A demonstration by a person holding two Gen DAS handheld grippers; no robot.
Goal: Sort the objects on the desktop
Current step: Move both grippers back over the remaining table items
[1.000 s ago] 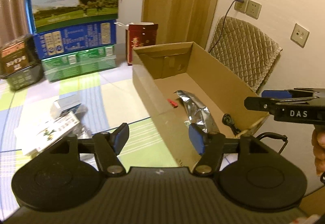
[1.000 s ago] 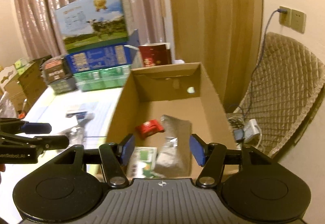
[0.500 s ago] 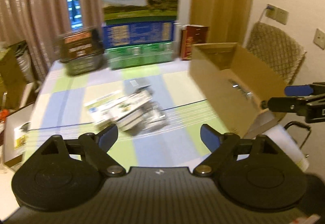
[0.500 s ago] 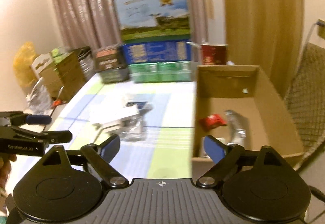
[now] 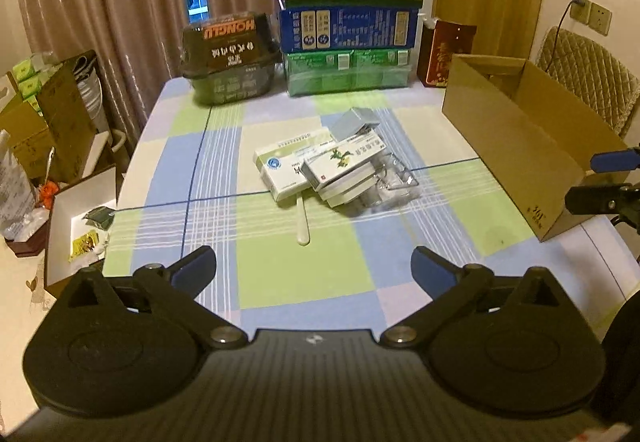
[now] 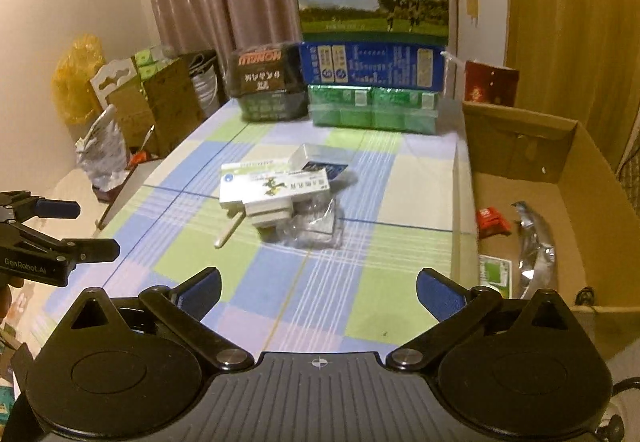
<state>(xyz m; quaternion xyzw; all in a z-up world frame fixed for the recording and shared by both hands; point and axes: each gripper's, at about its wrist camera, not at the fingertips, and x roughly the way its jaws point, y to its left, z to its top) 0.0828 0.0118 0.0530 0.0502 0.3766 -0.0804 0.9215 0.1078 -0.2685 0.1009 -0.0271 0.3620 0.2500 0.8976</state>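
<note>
A pile of white medicine boxes (image 5: 320,165) (image 6: 272,189) lies mid-table on the checked cloth, with a grey box (image 5: 354,121), a clear plastic wrapper (image 5: 388,185) and a white stick (image 5: 303,222) beside it. The open cardboard box (image 5: 516,145) (image 6: 520,145) stands at the table's right and holds a red packet (image 6: 492,222), a silver foil bag (image 6: 536,242) and a green-white pack (image 6: 494,272). My left gripper (image 5: 314,266) and right gripper (image 6: 318,286) hover over the near cloth, short of the pile. Both sets of jaws are opening wide with nothing between them.
Stacked milk cartons (image 5: 352,1), a dark package (image 5: 230,57) and a red box (image 5: 444,53) line the table's far edge. A white open box (image 5: 76,217) and cardboard boxes sit off the left edge. A quilted chair (image 5: 588,69) stands behind the cardboard box.
Both views have swung left, from the cardboard box to the pile mid-table. Both pairs of jaws have spread much wider.
</note>
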